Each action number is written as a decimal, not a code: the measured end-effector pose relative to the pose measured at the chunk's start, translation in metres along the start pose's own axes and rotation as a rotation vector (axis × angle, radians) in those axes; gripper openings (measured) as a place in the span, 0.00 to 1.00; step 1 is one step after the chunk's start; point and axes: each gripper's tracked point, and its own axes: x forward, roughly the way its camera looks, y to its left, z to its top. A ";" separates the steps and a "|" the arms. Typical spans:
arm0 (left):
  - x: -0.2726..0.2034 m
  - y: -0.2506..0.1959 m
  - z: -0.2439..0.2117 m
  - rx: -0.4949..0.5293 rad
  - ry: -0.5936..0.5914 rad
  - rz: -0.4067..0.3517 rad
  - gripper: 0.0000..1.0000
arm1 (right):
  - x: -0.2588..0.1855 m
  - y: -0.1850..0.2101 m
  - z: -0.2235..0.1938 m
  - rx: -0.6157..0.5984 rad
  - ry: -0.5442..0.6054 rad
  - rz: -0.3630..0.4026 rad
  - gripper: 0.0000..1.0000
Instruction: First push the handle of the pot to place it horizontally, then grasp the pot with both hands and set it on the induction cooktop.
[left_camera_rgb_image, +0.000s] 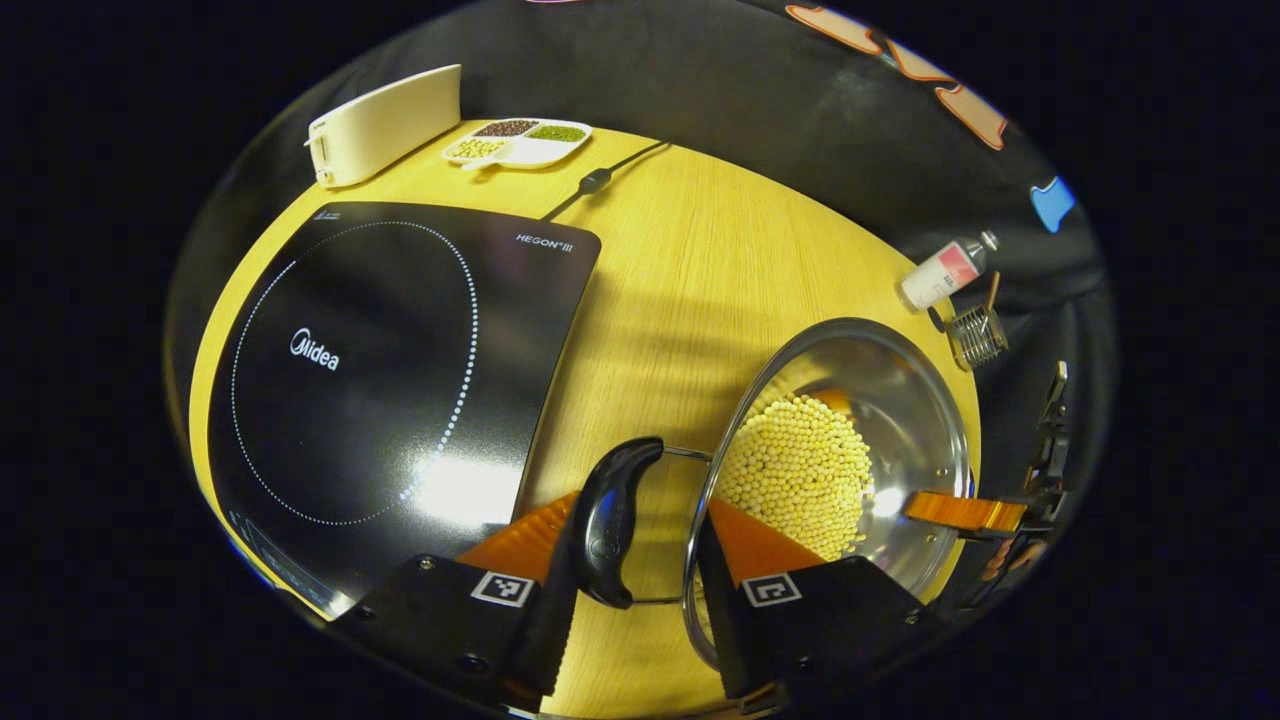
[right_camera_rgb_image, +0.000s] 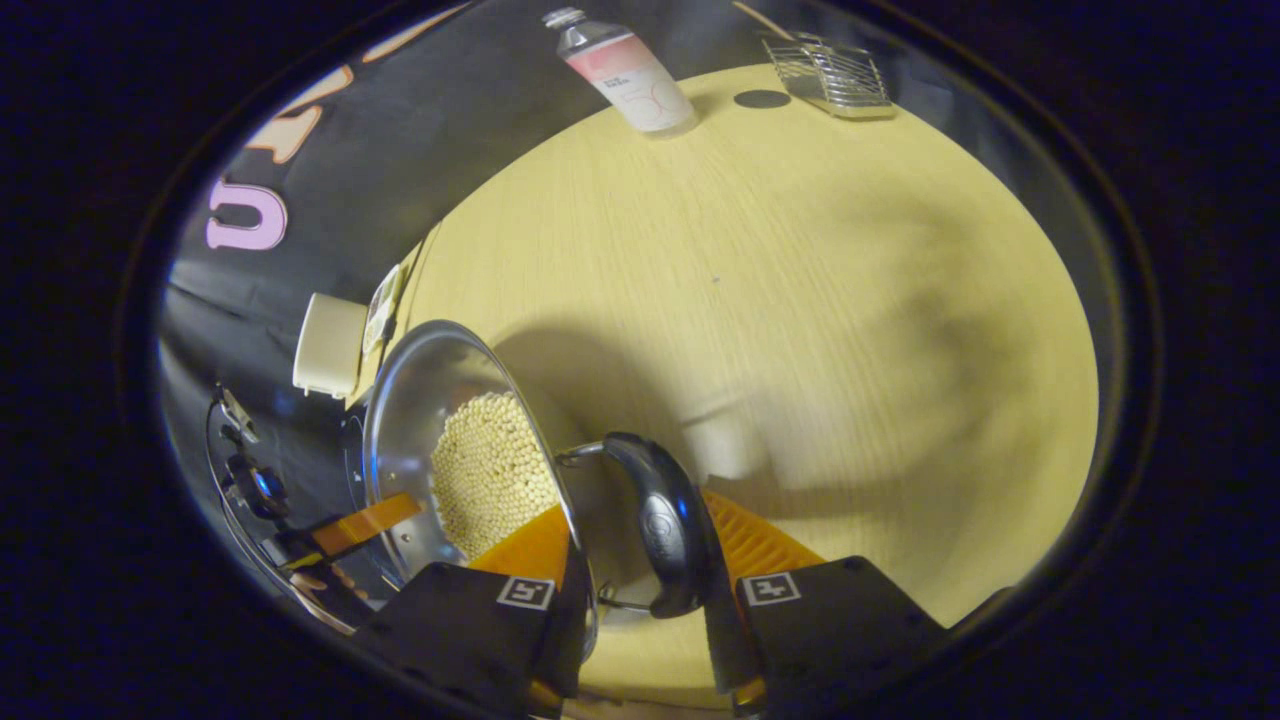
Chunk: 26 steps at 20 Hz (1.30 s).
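Steel pot (left_camera_rgb_image: 850, 450) of beans near worktop's right edge, each handle (left_camera_rgb_image: 610, 520) straddled by left gripper (left_camera_rgb_image: 640, 545) and right gripper (right_camera_rgb_image: 640, 555), neither visibly clamped; close, lift together toward induction cooktop (left_camera_rgb_image: 380, 380).

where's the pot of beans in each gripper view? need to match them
Left gripper view: pot sits lower right, its black side handle between that gripper's fingers.
Right gripper view: pot sits lower left, another black handle between that gripper's fingers.
Shared landmark: the pink-labelled bottle at the table's far edge.
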 end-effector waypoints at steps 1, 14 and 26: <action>0.001 0.000 0.000 -0.008 -0.006 0.006 0.61 | 0.001 -0.002 0.001 -0.004 -0.017 -0.011 0.50; -0.048 -0.012 -0.025 -0.010 -0.023 -0.032 0.61 | -0.052 -0.008 -0.043 0.051 -0.055 -0.002 0.47; -0.118 0.018 -0.038 -0.038 -0.103 -0.049 0.61 | -0.097 0.037 -0.082 0.008 -0.090 0.071 0.53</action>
